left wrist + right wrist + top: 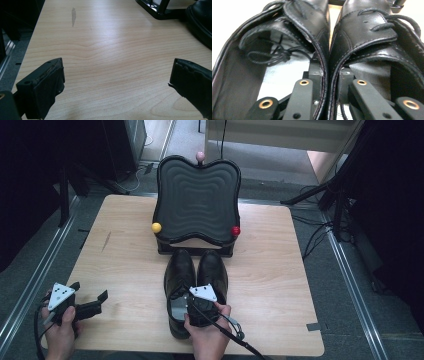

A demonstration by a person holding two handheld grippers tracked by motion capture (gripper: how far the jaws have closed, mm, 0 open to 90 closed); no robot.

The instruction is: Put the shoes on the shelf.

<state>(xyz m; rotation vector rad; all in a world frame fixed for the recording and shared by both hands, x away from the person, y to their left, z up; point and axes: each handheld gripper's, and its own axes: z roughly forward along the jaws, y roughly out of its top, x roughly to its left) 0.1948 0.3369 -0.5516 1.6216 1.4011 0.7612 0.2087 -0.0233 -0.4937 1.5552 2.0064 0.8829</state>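
Two black leather lace-up shoes, the left shoe point(179, 267) and the right shoe point(213, 266), stand side by side on the wooden table point(272, 270), toes pointing away. My right gripper point(196, 292) reaches in from the heel end with one jaw inside each shoe. In the right gripper view, the left shoe point(274, 40) and right shoe point(372, 30) have their adjoining inner walls pinched together between the jaws of my right gripper point(329, 73). My left gripper point(90, 291) rests at the table's front left, open and holding nothing; the left gripper view shows bare wood between its jaws point(116, 75).
A black ribbed stand point(196, 200) tilts up just behind the shoes, with a yellow ball point(156, 227), a red ball point(235, 230) and a pink ball point(200, 156) on its rim. Cables and dark stands point(330, 195) crowd the floor to the right.
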